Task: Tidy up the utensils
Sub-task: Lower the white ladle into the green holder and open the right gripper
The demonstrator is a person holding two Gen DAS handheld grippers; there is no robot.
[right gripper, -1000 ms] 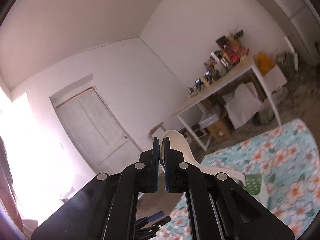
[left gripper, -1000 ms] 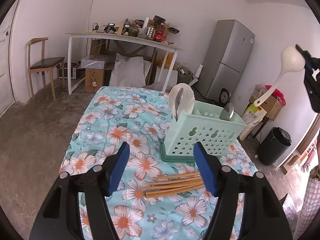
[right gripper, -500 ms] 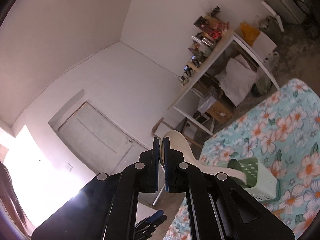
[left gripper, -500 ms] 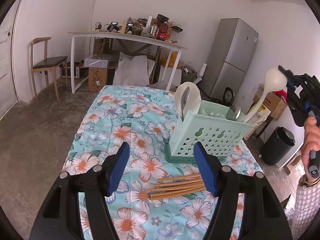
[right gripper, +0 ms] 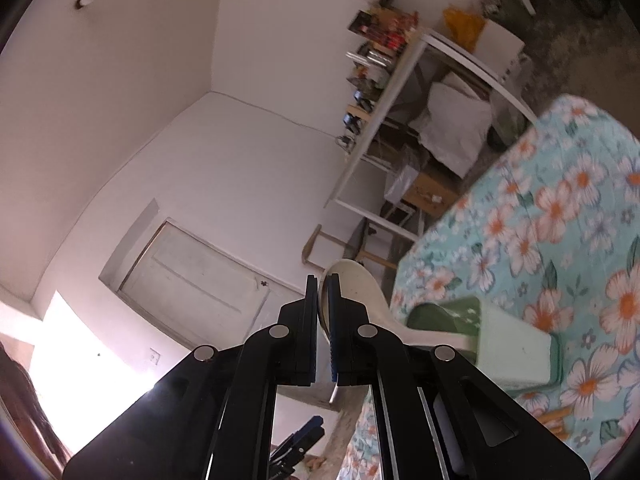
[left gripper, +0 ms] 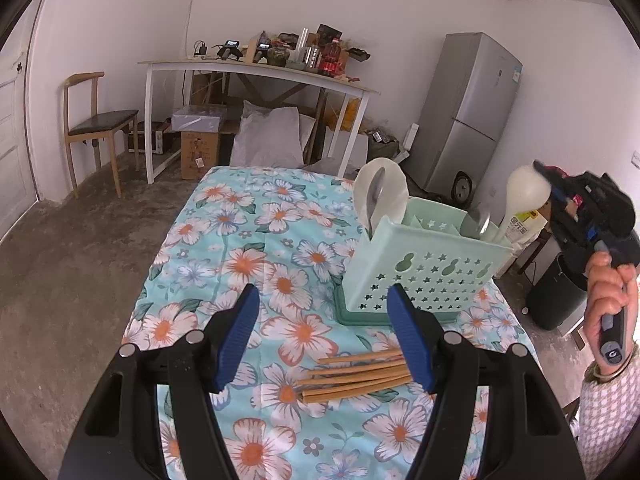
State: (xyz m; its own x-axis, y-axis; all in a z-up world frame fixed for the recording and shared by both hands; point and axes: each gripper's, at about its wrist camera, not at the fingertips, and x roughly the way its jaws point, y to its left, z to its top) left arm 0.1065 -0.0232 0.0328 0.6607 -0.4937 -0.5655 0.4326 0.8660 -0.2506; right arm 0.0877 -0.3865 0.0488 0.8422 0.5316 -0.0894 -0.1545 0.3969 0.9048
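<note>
Right wrist view: the right gripper (right gripper: pixel 323 280) pinched a white spoon (right gripper: pixel 360 296) by its bowl, handle down inside the green utensil caddy (left gripper: pixel 424 264).
Left gripper (left gripper: pixel 324 316) hung spread wide, holding nothing, over the floral tablecloth (left gripper: pixel 240 240); wooden chopsticks (left gripper: pixel 352 372) lay near it, just in front of the caddy.

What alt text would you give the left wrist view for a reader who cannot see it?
The open left gripper hovers over a floral-clothed table with wooden chopsticks lying loose. Behind them, the right gripper lowers a white spoon by its bowl into a mint utensil caddy already holding spoons.
</note>
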